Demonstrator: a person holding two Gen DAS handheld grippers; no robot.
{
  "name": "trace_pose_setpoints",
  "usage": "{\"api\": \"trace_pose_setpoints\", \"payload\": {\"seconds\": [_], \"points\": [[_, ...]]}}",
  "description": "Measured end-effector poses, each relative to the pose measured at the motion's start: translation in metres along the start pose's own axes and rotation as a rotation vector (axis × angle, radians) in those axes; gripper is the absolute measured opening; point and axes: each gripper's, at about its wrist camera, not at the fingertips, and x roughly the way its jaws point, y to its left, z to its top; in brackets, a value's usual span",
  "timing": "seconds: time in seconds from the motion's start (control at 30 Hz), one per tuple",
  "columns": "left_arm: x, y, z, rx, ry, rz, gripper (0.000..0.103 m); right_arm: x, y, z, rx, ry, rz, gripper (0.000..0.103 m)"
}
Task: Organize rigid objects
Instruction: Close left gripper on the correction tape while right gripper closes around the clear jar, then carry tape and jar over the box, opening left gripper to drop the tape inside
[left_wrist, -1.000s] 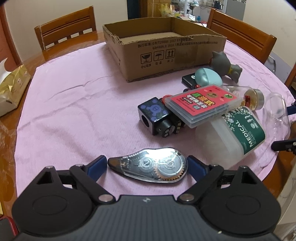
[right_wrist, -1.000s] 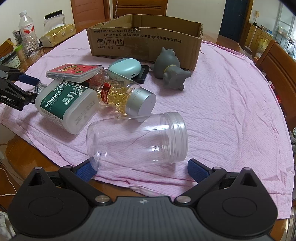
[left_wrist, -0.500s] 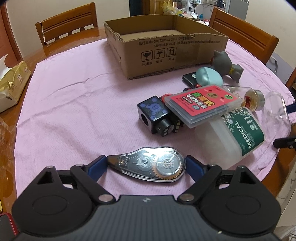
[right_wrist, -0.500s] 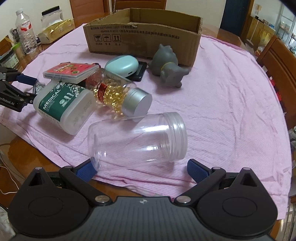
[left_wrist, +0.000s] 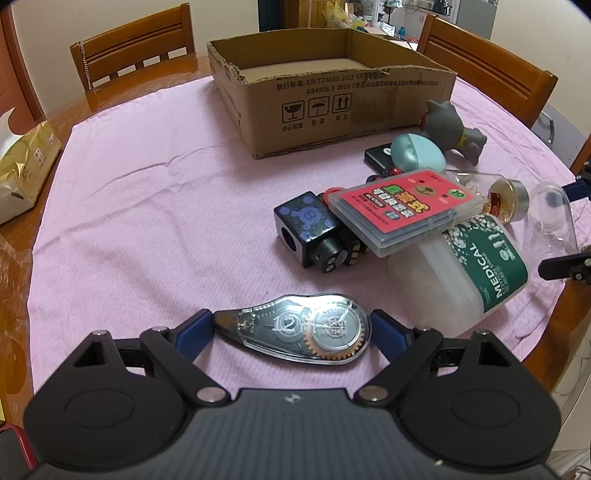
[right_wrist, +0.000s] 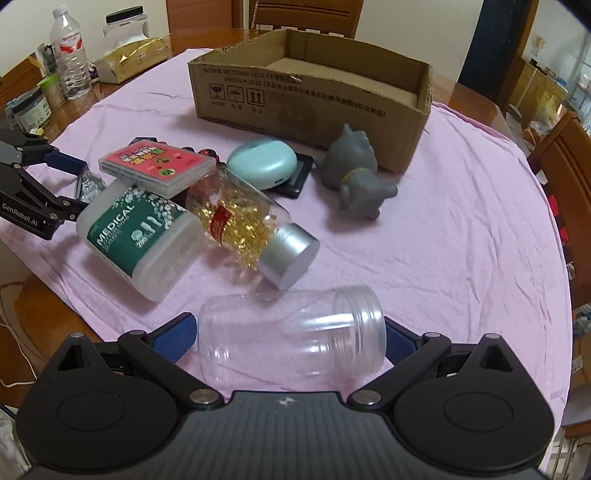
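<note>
While gripped lengthwise, the correction tape spans the left claw.

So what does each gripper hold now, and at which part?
The left gripper holds the correction tape dispenser by its two ends. The right gripper holds the clear jar end to end, base and open mouth.

My worktop is glossy wood under a matt, ribbed pink cloth. The correction tape and empty jar are clear, shiny plastic. The box is rough corrugated cardboard; the capsule bottle's cap looks like brushed metal.
</note>
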Motion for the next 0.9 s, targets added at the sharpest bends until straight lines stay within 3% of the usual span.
{"api": "trace_pose_setpoints", "payload": {"seconds": [0.17, 0.53, 0.9], "points": [[0.001, -0.001, 0.002, -0.010, 0.009, 0.010, 0.089, 0.003, 0.000, 0.005, 0.008, 0.046, -0.041, 0.094], [-0.001, 0.002, 0.007, -0.009, 0.040, -0.004, 0.089, -0.001, -0.010, 0.019, 0.084, 0.096, -0.027, 0.094], [-0.015, 0.019, 0.022, -0.001, 0.062, -0.017, 0.089, -0.021, -0.018, 0.052, 0.124, 0.075, -0.065, 0.094]]}}
